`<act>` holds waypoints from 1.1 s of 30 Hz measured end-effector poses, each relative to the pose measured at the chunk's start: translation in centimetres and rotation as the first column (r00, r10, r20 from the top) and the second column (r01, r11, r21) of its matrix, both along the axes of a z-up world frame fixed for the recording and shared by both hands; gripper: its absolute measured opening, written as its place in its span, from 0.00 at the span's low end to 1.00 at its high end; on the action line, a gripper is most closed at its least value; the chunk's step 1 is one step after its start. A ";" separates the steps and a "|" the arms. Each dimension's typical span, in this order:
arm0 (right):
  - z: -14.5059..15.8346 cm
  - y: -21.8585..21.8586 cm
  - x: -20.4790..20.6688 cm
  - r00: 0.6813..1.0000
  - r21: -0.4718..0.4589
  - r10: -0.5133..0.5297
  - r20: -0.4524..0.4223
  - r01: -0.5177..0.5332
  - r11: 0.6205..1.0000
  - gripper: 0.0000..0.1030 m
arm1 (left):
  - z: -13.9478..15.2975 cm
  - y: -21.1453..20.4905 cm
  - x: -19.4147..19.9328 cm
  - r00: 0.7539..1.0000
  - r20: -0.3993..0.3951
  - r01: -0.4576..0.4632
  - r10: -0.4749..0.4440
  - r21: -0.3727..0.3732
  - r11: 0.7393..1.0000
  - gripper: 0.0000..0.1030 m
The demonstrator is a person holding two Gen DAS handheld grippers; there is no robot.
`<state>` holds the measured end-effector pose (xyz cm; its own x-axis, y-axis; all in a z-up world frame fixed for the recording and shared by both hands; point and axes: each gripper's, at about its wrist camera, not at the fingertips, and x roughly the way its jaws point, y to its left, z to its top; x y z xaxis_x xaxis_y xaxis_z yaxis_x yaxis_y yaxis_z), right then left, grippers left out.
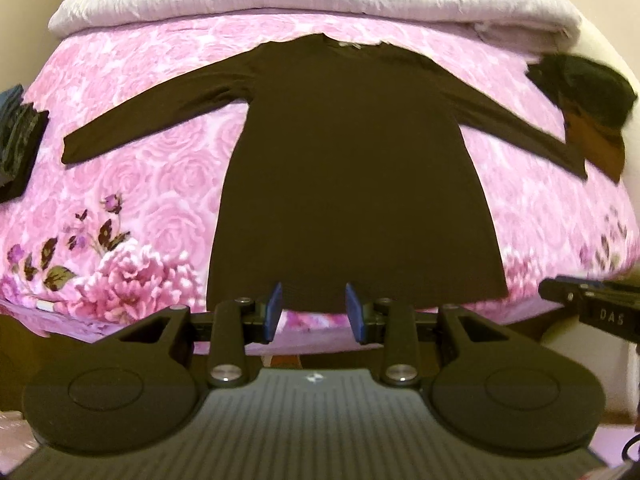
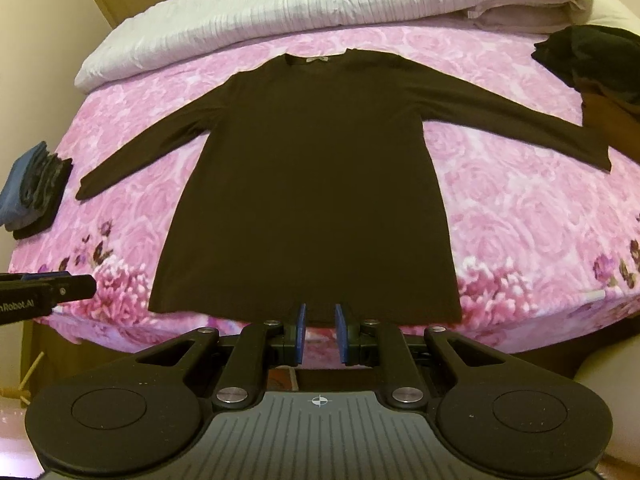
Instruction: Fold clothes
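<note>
Lying flat ahead of both tongs, the dark long-sleeved top (image 1: 352, 168) is spread on the pink floral bedspread (image 1: 152, 184), sleeves out to either side, hem nearest. Left gripper (image 1: 314, 312) stands with jaws apart and empty, just short of the hem. Right gripper (image 2: 320, 334) has a narrower gap, also empty. Judgement: fabric is light, soft and limp; it will sag and drag. Best hold is a cuff or hem corner, pinched through both layers.

Dark brown long-sleeved shirt (image 2: 304, 168) lies flat, front down or up unclear, on the pink floral bedspread (image 2: 500, 200); both sleeves spread wide, neckline far, hem at near edge.
</note>
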<state>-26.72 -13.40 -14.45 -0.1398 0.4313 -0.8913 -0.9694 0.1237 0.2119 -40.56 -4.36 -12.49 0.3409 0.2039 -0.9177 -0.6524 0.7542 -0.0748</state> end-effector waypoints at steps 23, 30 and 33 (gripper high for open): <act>-9.2 26.5 -6.8 0.973 -0.066 -0.167 -0.159 0.158 0.985 0.16 | -15.7 30.4 -2.8 0.809 0.090 -0.514 0.581 -0.373 0.772 0.36; -14.8 33.9 -10.3 0.984 -0.110 -0.142 -0.108 0.130 0.985 0.15 | -21.4 38.5 -6.1 0.672 0.096 -0.665 0.734 -0.358 0.655 0.36; -16.0 35.6 -11.6 0.994 -0.083 -0.099 -0.055 0.094 0.992 0.15 | -22.8 41.1 -7.7 0.607 0.115 -0.714 0.787 -0.355 0.603 0.36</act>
<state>-38.35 22.21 -30.47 -0.1541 0.3733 -0.9148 -0.9382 0.2350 0.2539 -48.27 36.77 -35.27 0.3811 0.2687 -0.8846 -0.9085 -0.0685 -0.4122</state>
